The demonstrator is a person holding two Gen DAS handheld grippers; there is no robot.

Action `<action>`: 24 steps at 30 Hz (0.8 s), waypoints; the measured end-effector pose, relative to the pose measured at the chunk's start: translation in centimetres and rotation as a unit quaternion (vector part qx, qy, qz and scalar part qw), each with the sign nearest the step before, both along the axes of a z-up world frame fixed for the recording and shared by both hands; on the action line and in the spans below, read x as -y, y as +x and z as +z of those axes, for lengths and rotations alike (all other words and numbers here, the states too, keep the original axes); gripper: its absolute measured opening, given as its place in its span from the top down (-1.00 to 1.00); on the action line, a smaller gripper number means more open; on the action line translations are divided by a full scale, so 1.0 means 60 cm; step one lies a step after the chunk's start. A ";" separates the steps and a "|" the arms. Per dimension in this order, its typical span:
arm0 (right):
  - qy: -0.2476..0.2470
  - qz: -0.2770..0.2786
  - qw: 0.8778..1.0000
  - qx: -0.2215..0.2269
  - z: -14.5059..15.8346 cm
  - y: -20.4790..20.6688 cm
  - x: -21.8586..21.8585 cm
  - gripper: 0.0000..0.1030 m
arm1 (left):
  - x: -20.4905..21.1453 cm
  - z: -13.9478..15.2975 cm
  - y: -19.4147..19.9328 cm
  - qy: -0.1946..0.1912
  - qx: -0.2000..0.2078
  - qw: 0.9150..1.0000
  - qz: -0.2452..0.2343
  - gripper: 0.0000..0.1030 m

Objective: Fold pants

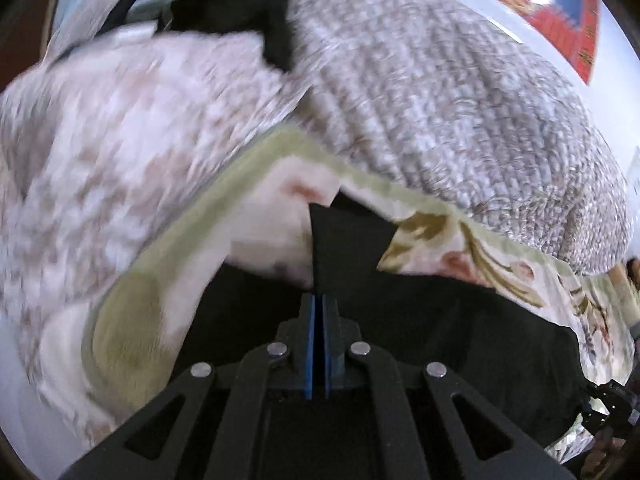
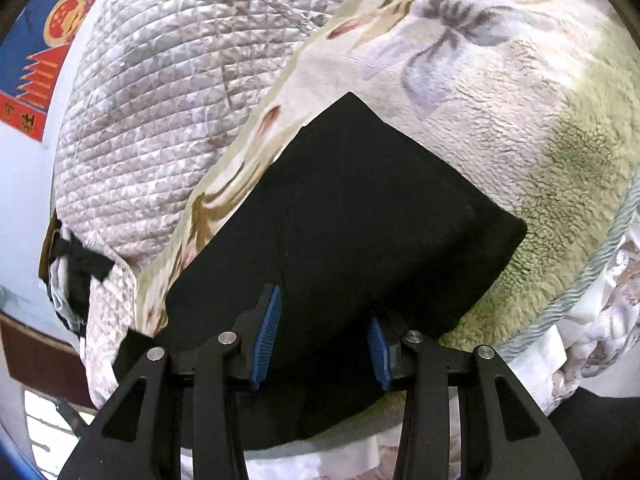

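1. The left gripper (image 1: 319, 304) has its blue pads pressed together, seemingly pinching a thin upright fold of the pants (image 2: 340, 216); whether cloth lies between them cannot be told for certain.
2. The right gripper (image 2: 324, 320) is spread wide, holding nothing, its jaws over the pants' near edge.
3. The pants lie folded, a dark slab on the blanket (image 2: 520, 120).
4. Edges should be aligned before release.
5. Beyond, a quilt (image 2: 160, 100) bulges close; a poster (image 2: 44, 52) hangs on the wall.
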State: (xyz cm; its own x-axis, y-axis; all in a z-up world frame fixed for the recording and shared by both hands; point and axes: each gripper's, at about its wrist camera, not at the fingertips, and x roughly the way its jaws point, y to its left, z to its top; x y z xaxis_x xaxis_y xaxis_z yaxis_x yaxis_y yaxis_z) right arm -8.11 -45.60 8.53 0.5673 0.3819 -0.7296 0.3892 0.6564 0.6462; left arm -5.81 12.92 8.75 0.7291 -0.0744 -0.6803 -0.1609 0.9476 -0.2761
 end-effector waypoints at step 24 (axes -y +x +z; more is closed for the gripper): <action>-0.030 -0.023 0.999 -0.012 0.005 0.010 0.005 0.28 | -0.038 -0.079 -0.023 -0.110 -0.050 0.990 0.069 -0.03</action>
State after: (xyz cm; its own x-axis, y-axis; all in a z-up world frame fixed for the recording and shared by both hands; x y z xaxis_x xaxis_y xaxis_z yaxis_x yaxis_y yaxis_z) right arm -7.49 -45.91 8.86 0.5647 0.3115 -0.7643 0.4353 0.6743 0.5965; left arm -7.19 15.21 3.98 0.6728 -0.1332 -0.7277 -0.3210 0.8336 -0.4494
